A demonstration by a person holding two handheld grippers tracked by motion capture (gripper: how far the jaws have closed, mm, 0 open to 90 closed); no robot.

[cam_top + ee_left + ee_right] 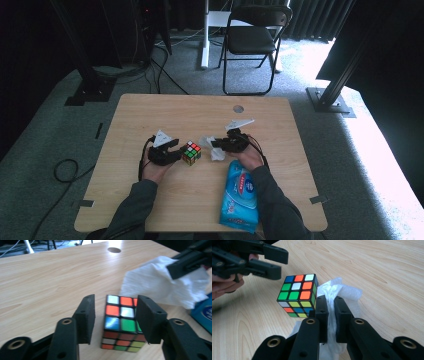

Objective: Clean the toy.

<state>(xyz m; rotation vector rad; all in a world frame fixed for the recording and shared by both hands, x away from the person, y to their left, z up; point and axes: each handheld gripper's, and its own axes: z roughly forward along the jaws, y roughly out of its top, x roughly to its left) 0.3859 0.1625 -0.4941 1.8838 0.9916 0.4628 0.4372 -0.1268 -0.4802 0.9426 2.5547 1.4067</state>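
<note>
Wipes packet (239, 196): blue soft pack, lying flat near the near edge of the surface (150, 115), right of centre, long side running away from that edge; the person's right forearm lies just beside it.

Sleeves: grey, both forearms entering over the near edge.

Left gripper (176, 151): held in the person's left hand, left of the surface's middle, pointing right at the cube. Its jaws are spread either side of the cube; in the left gripper view a gap shows between the left jaw and the cube, and the right jaw covers the cube's right side, so contact there cannot be told.

Cube (191, 153): a puzzle cube with coloured squares of green, orange, white, blue and yellow, near the middle of the surface. In the right gripper view it sits clear of the grain below; whether it rests on the surface cannot be told.

Right gripper (215, 145): held in the right hand, just right of the cube, pointing left. Jaws pressed together on the tissue.

Tissue (216, 151): white, crumpled, pinched between the right gripper's jaws, close beside the cube's right face.

Cable hole (238, 108): round, near the far edge, right of centre.

Folding chair (252, 37): black, on the carpet beyond the far edge.
</note>
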